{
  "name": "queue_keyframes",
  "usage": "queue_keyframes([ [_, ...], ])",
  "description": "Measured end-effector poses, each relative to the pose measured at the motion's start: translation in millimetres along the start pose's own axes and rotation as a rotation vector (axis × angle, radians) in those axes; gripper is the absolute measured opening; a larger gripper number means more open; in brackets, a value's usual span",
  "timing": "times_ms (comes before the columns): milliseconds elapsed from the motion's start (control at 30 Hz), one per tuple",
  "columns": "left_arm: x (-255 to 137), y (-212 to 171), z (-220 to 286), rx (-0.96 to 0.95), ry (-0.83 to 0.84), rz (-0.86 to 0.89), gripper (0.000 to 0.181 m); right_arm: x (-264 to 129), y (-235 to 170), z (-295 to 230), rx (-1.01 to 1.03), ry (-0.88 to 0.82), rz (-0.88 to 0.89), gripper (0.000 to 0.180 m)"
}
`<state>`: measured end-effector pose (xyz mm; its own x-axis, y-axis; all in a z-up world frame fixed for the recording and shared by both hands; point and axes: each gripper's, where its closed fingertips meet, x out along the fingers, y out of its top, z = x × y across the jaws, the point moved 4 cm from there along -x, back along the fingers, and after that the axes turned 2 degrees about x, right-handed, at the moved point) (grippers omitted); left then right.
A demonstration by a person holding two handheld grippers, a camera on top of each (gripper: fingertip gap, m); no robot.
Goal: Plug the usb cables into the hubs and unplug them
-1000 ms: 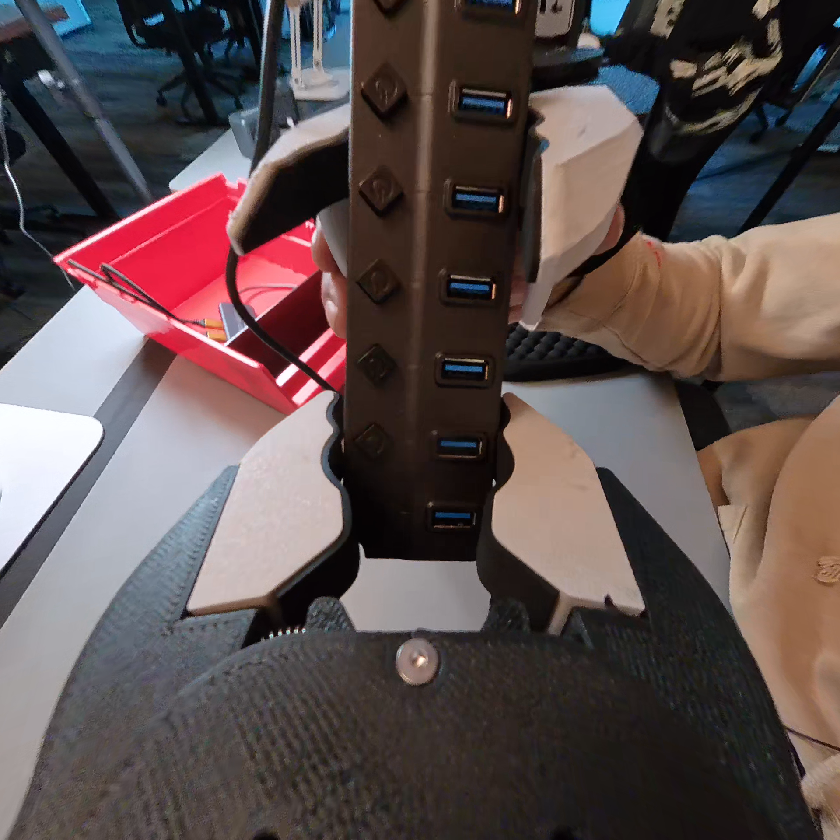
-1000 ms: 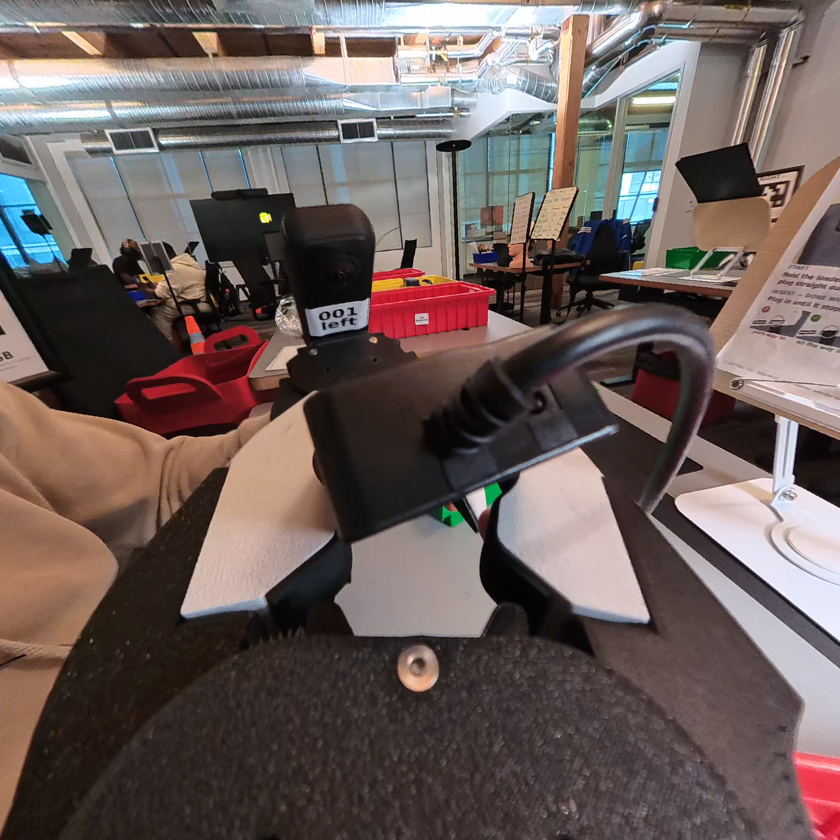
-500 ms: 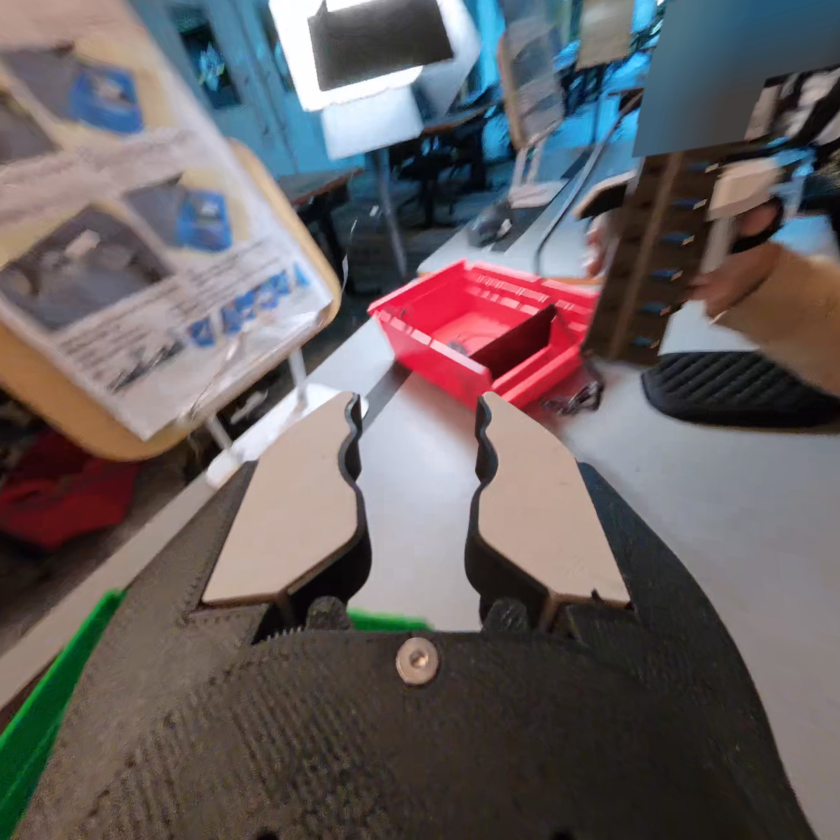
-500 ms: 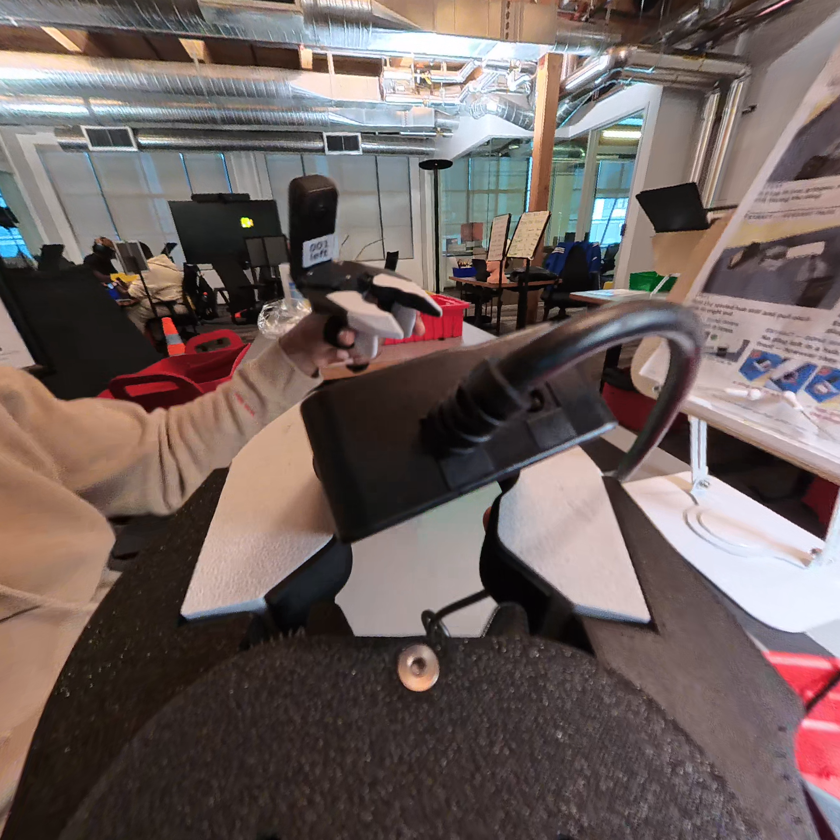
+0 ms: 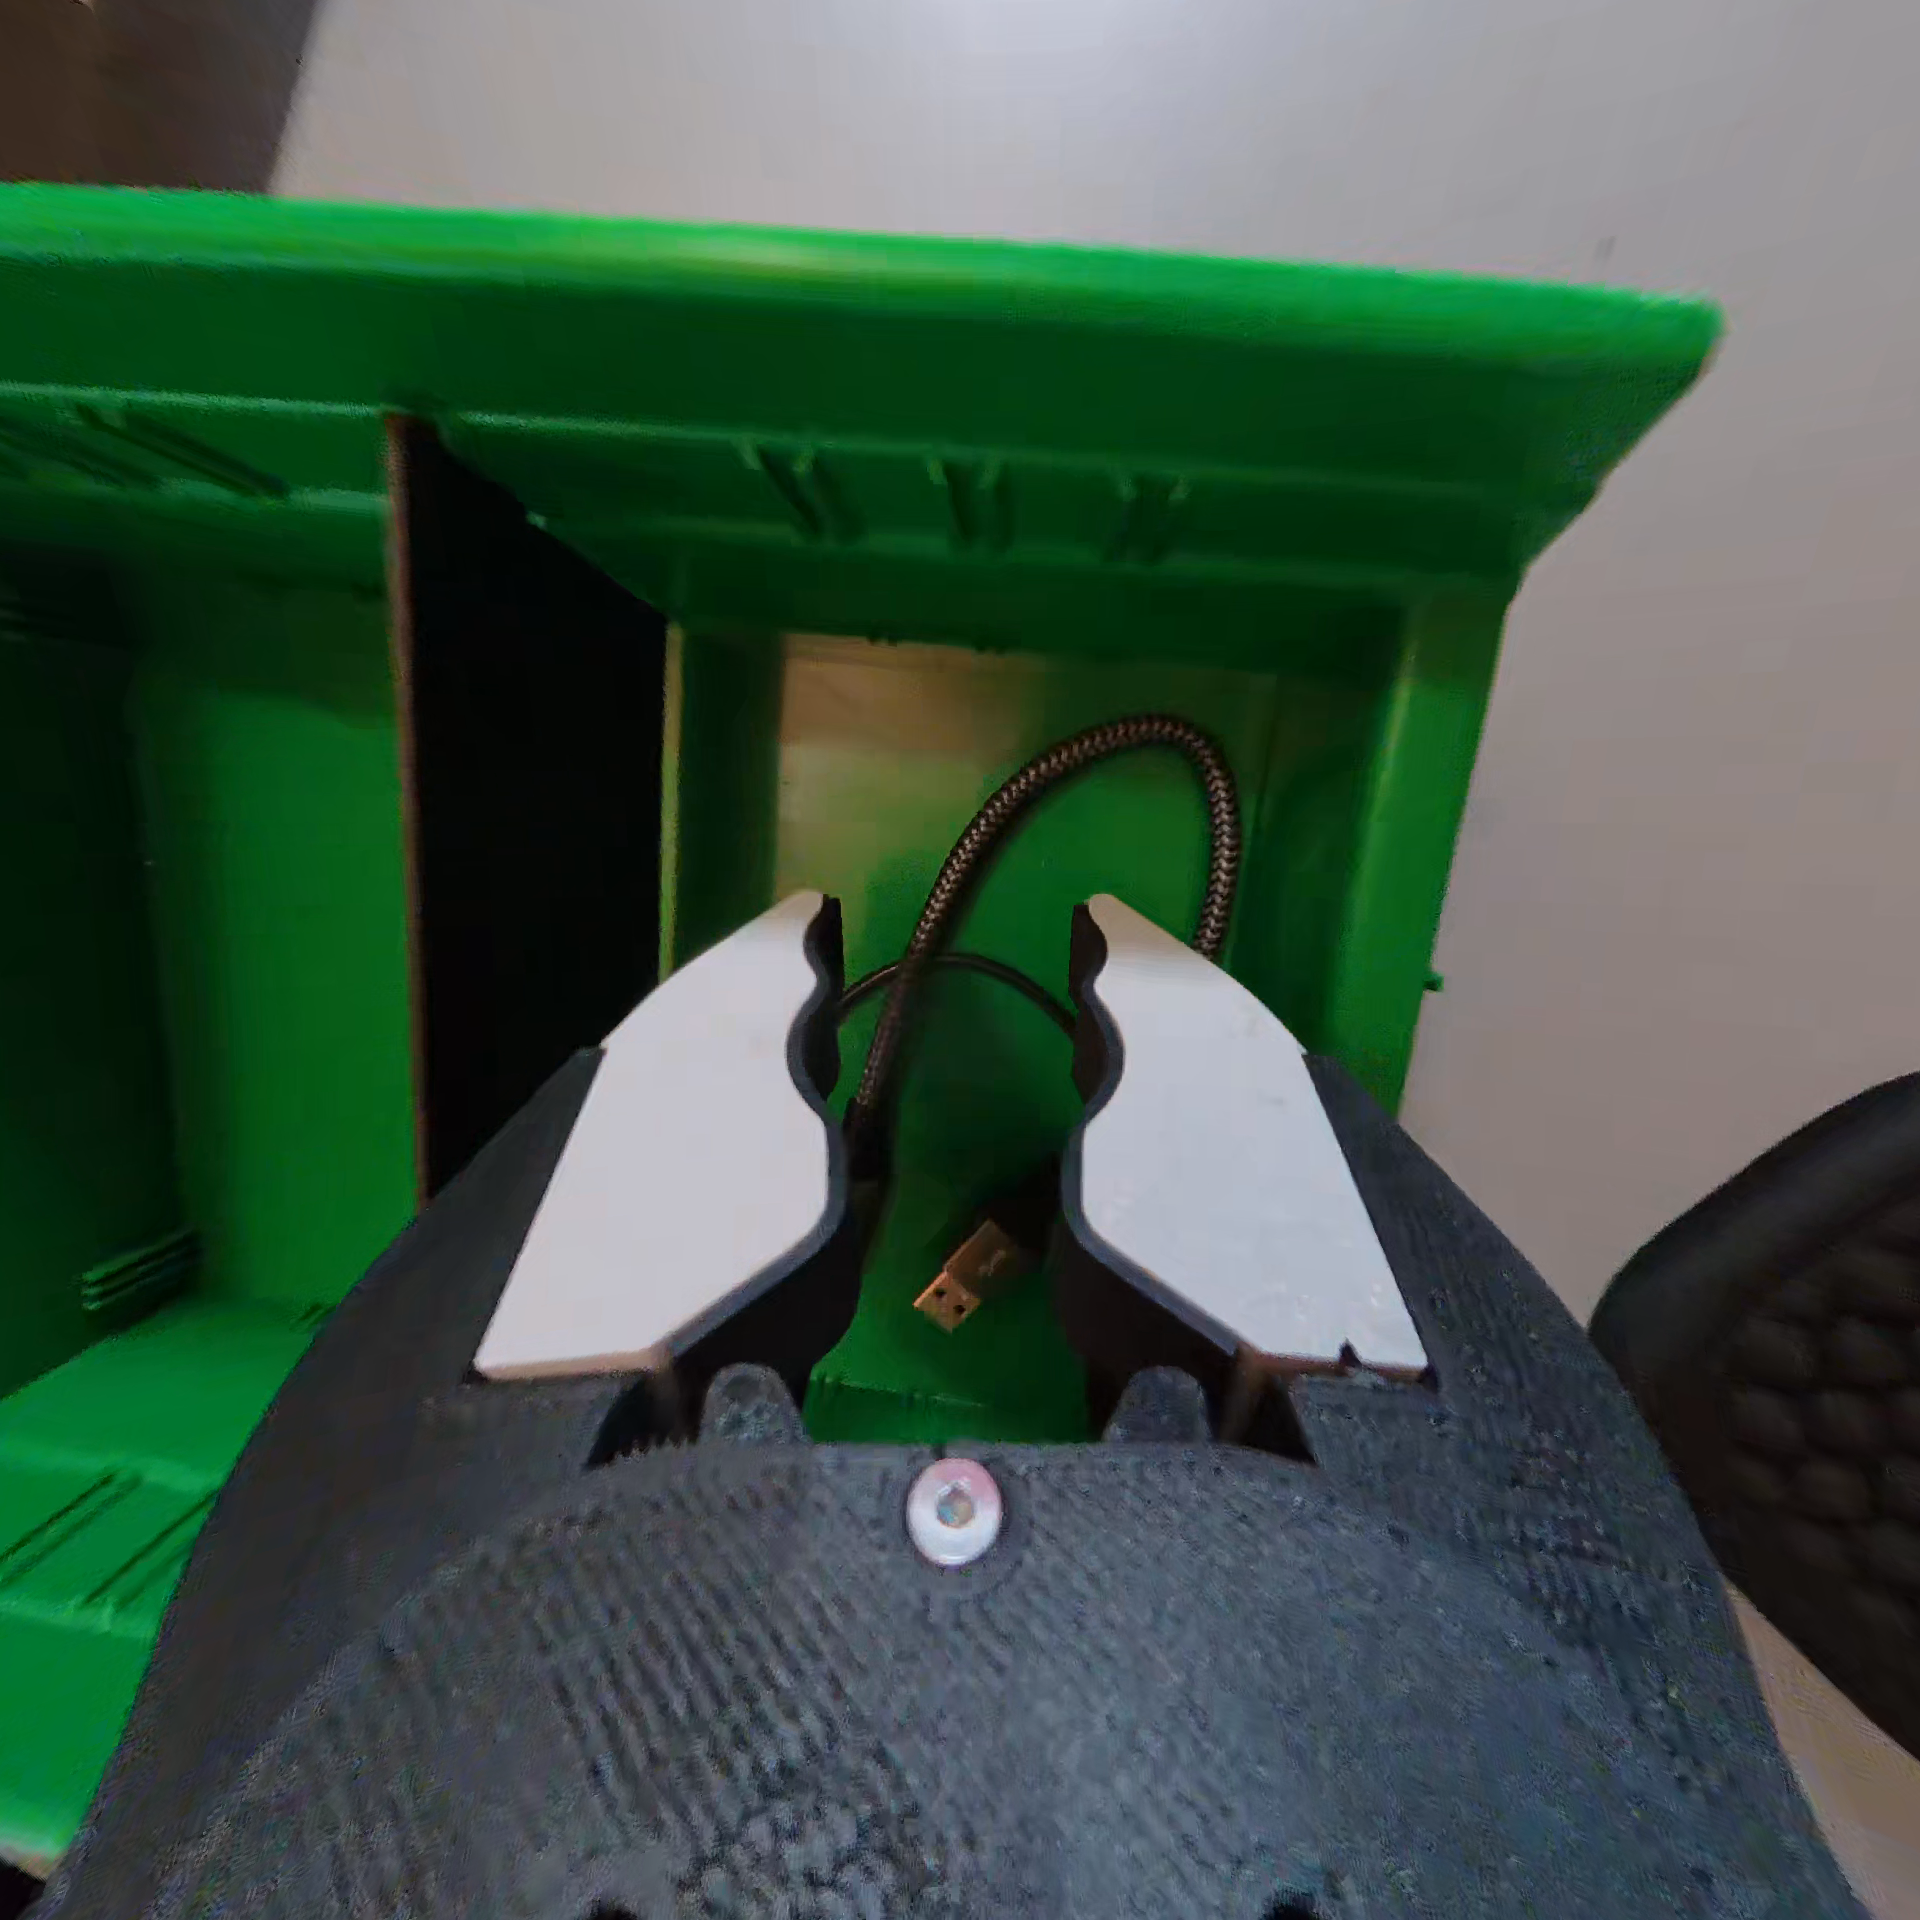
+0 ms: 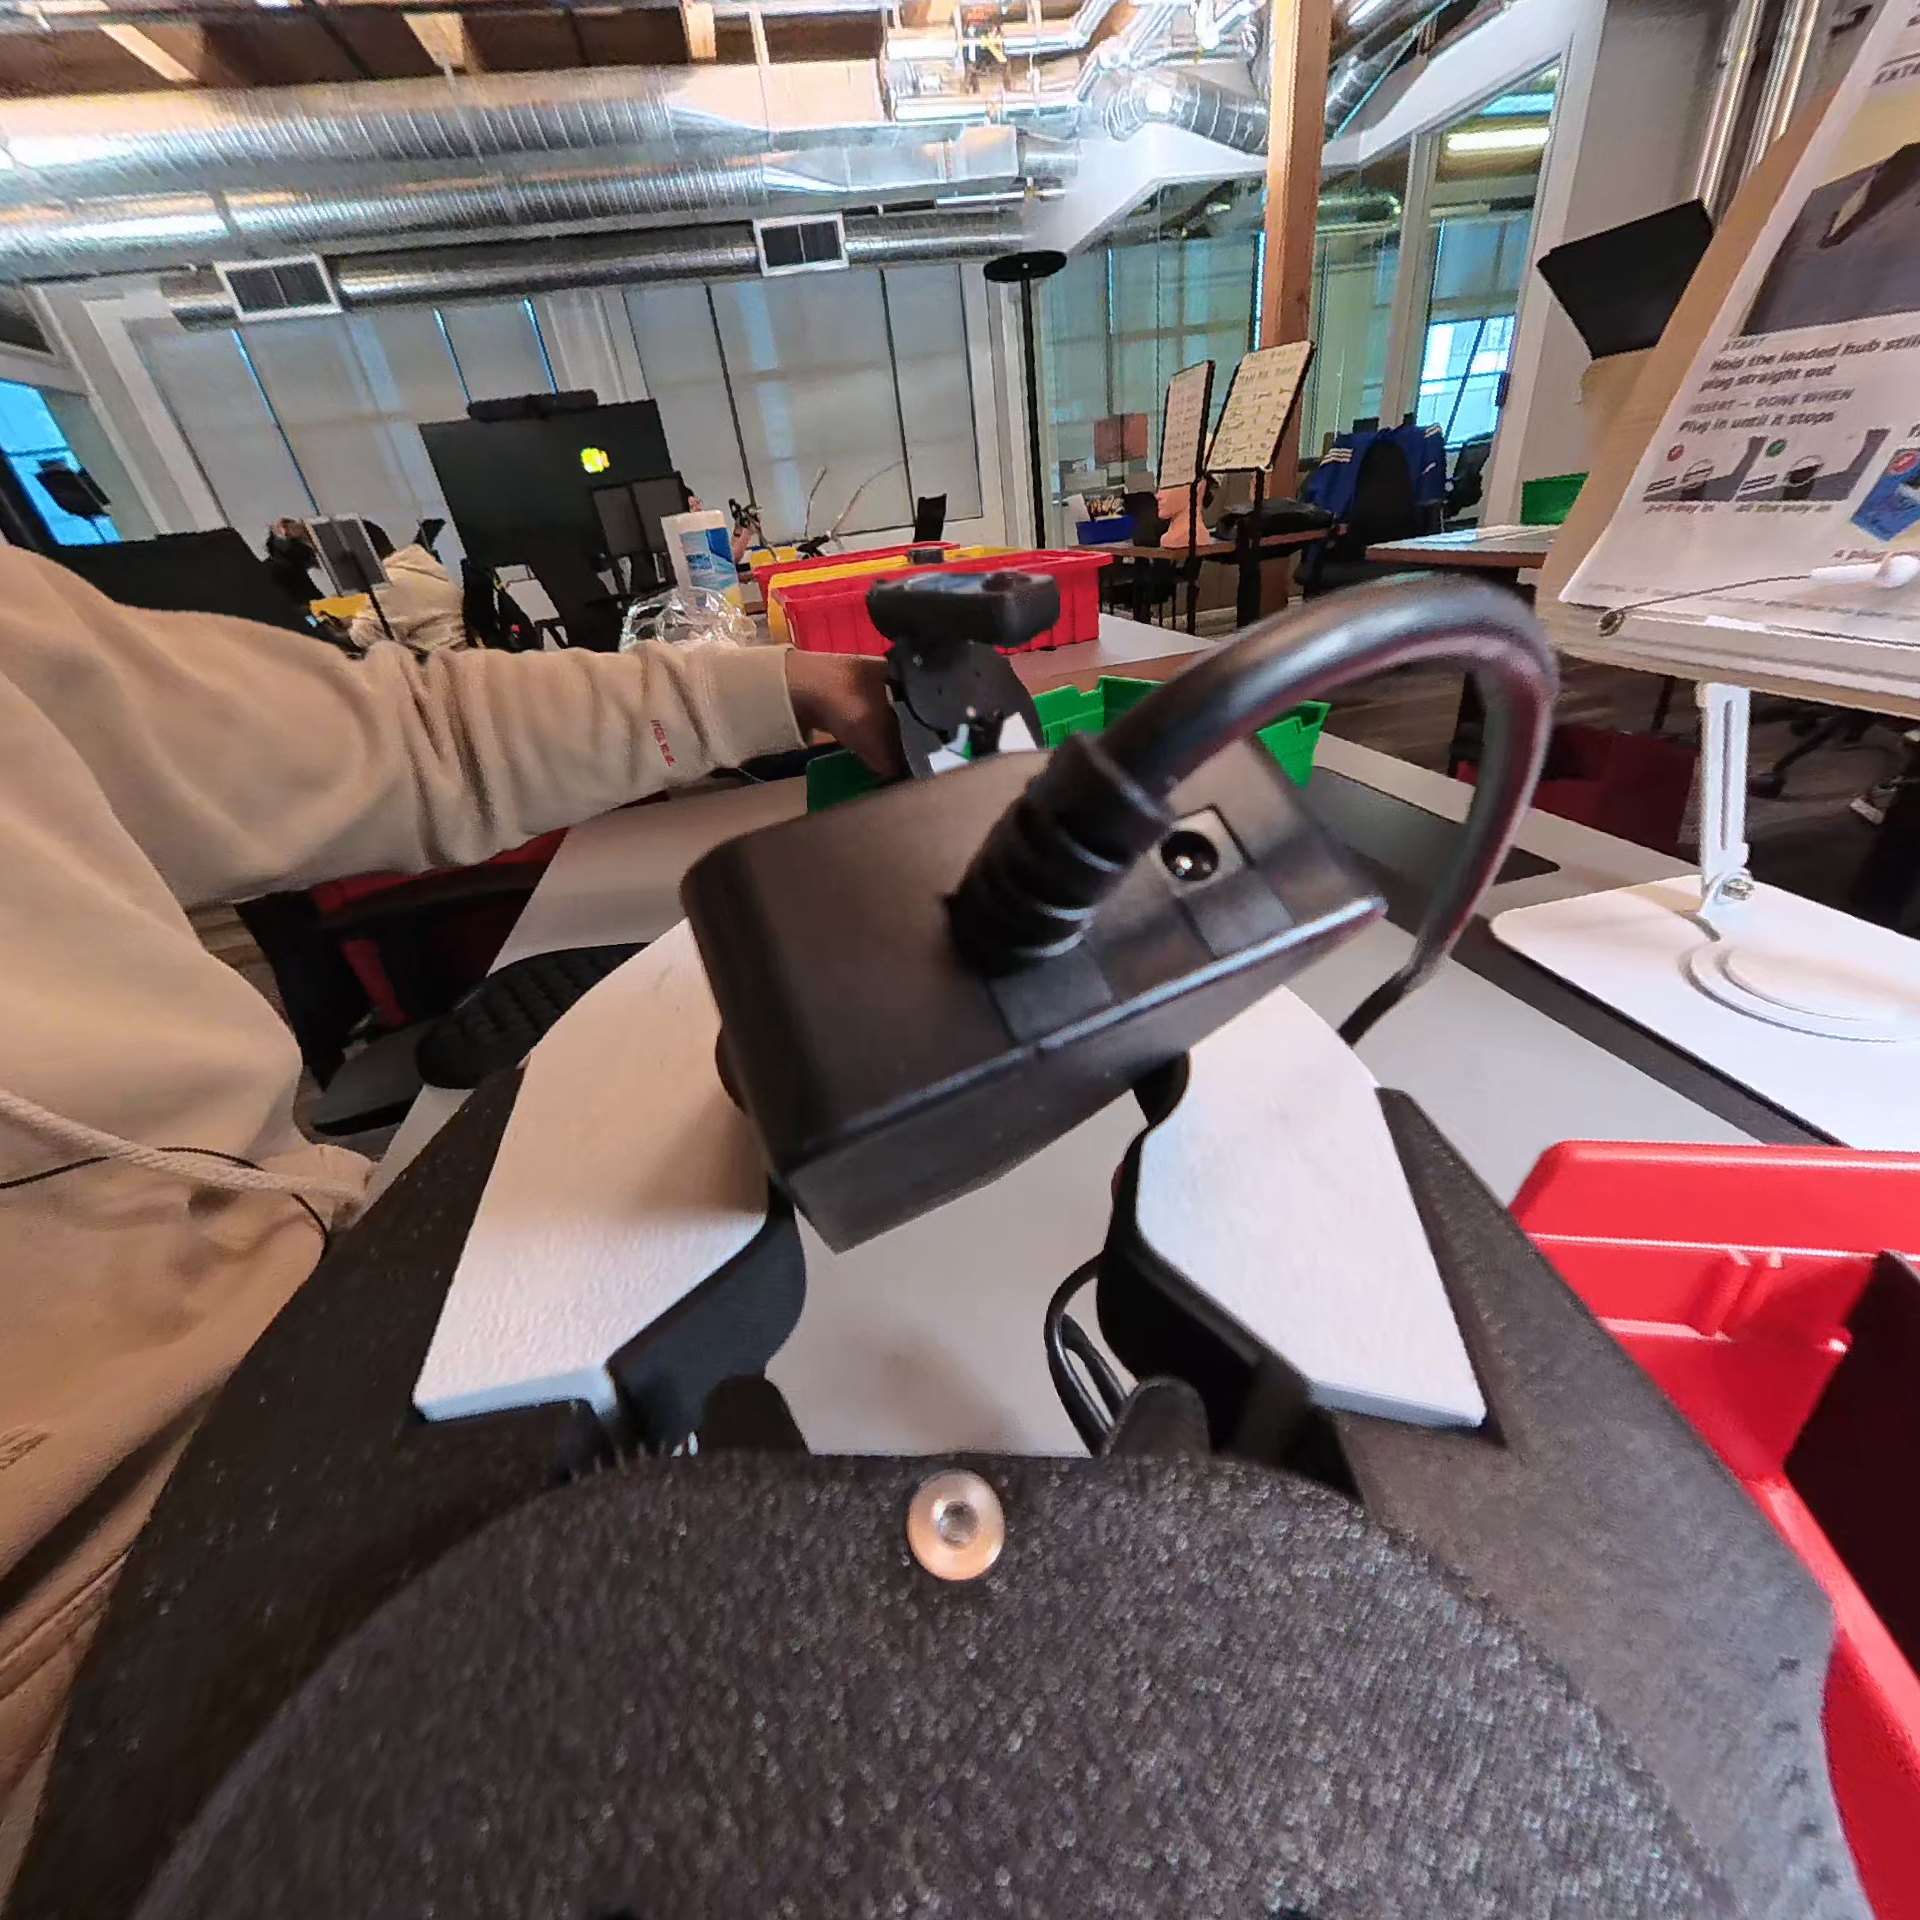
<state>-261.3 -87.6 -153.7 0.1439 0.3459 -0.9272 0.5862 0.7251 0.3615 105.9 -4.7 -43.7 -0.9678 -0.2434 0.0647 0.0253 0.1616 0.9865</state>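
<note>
Left gripper [image 5: 954, 1023] jaws spread, empty, over a braided usb cable [image 5: 1049, 790] and plug [image 5: 975, 1274] lying in the green bin [image 5: 935, 343], right gripper [image 6: 956, 1060] pinching the black hub [image 6: 997, 956] near the red bin [image 6: 1714, 1278].

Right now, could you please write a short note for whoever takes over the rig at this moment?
Left claw: open, empty, dipped into the right compartment of the green bin, straddling the braided USB cable; its metal plug lies on the bin floor between the fingers.
Right claw: shut on the black hub, held up off the table, its own cord arching to the right.
Done: hub in hand.
Left: close on the cable near its plug, lift it out, plug it into the hub, then unplug it.
</note>
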Motion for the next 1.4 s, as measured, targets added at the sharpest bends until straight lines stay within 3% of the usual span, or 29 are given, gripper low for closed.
queue_keyframes([
  [367,33,0,6,0.109,-0.130,-0.167,0.039,4,-8,0,0.020,0.004,-0.017,0.070],
  [533,32,1,5,0.146,-0.096,-0.215,0.009,5,-12,1,0.030,0.004,-0.026,0.071],
  [633,10,4,3,0.173,-0.027,-0.223,0.007,4,-13,3,0.036,0.000,-0.028,0.070],
  [900,-133,48,-23,0.076,0.245,0.061,0.006,3,-11,2,0.032,-0.007,-0.021,0.070],
  [1067,-188,70,-19,-0.014,0.304,0.300,0.006,4,-11,0,0.022,-0.005,-0.030,0.070],
  [1233,-203,99,19,-0.068,0.142,0.632,0.006,4,-13,3,0.032,-0.007,-0.031,0.070],
  [1400,-162,127,91,-0.032,-0.110,1.022,0.006,4,-15,3,0.023,-0.017,-0.037,0.070],
])
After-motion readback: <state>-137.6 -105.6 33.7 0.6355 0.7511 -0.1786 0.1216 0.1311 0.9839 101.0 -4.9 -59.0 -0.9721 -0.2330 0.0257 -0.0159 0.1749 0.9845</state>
